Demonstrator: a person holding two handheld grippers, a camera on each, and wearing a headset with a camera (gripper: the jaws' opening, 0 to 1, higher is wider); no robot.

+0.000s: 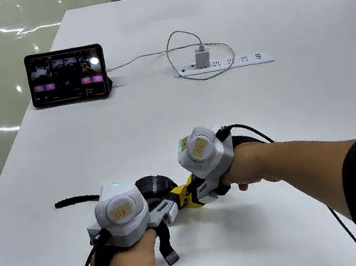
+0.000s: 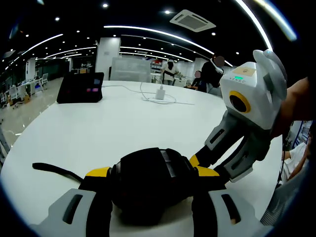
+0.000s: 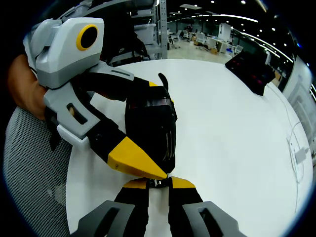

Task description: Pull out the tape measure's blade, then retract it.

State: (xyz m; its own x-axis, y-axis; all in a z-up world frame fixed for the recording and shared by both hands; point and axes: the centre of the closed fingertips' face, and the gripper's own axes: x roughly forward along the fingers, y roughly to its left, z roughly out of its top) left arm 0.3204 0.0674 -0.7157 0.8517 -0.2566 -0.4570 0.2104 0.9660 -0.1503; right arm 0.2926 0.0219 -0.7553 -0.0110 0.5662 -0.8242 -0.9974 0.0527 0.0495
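A black tape measure [image 1: 151, 184] sits low over the white table [image 1: 283, 101], between my two grippers. My left gripper [image 1: 158, 197] comes in from the lower left and is shut on its body [image 2: 150, 180], one yellow-tipped jaw on each side. My right gripper [image 1: 188, 196] reaches in from the right; in the left gripper view this right gripper [image 2: 205, 165] touches the case's right side. In the right gripper view my right gripper [image 3: 158, 183] is shut on a small piece at the case's near edge, the blade's hook; the tape measure [image 3: 150, 123] lies just beyond. No length of blade shows.
A black wrist strap [image 1: 73, 202] trails left from the tape measure. At the back stand a lit tablet [image 1: 67, 75] and a power strip [image 1: 224, 64] with a white charger [image 1: 201, 56] and looping cable. The table's left edge is close.
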